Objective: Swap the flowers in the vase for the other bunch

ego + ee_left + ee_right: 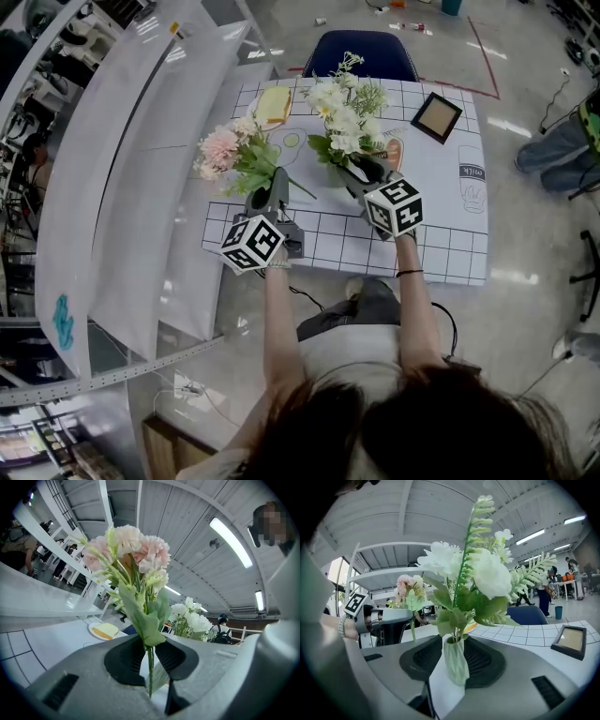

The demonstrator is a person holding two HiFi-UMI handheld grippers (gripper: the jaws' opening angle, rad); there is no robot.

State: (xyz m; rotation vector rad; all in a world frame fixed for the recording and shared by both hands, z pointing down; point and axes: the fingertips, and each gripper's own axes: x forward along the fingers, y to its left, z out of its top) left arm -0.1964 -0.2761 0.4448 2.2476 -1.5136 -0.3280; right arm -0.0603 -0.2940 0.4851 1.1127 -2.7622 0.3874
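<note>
A pink flower bunch (220, 148) stands up from my left gripper (279, 178), which is shut on its thin green stems (149, 667) above the table's left part. In the left gripper view the pink blooms (133, 550) rise straight over the jaws. A white flower bunch (342, 117) sits in a small pale green ribbed vase (455, 660) on the table. My right gripper (453, 657) is open with the vase standing between its dark pads (487, 660). In the head view the right gripper (361, 171) hides most of the vase.
The table wears a white gridded cloth (431, 234). A plate with a yellow cake slice (272, 105) lies at the back left, a small picture frame (437, 117) at the back right. A blue chair (361, 52) stands behind the table, white shelving (141, 187) to its left.
</note>
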